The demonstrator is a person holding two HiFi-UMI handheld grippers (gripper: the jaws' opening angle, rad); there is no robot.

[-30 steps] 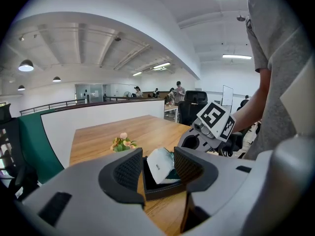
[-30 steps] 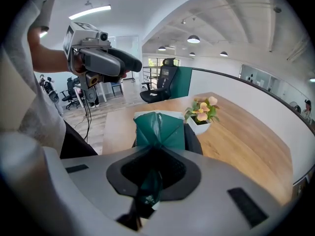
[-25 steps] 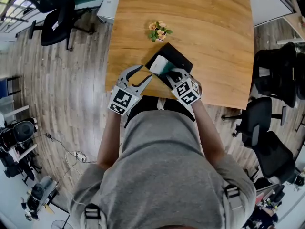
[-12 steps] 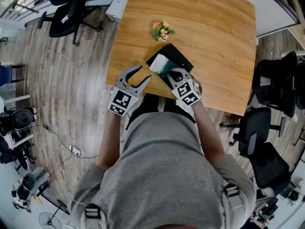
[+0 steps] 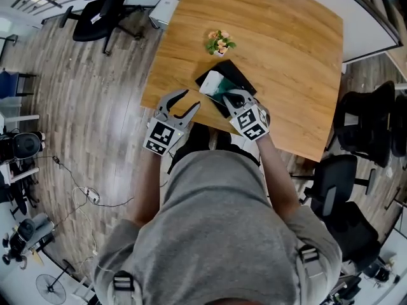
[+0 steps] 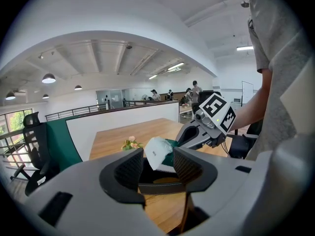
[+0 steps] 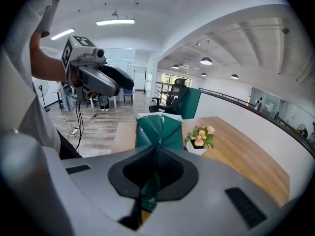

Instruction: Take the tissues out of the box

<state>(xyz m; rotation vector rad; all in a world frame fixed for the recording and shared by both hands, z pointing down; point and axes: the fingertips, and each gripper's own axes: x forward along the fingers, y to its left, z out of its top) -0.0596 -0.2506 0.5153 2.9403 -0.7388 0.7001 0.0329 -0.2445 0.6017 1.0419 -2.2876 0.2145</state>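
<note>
A green-and-white tissue pack [image 5: 215,86] stands up out of a flat black box [image 5: 236,78] near the front edge of the wooden table [image 5: 286,56]. My right gripper [image 5: 230,98] is shut on the pack's green wrapper [image 7: 157,132], which is pinched between its jaws and crumples above them. My left gripper [image 5: 184,103] hangs just left of the box at the table's edge, jaws open with nothing between them. In the left gripper view the pack [image 6: 157,152] shows beyond the spread fingers [image 6: 129,168], apart from them.
A small pot of pink and yellow flowers [image 5: 218,43] stands on the table just beyond the box. Black office chairs [image 5: 356,126] stand to the right of the table, another chair [image 5: 98,5] at the far left. Cables lie on the wood floor [image 5: 82,192].
The head view has drifted a little. Both grippers, the pack and the box stay where they were.
</note>
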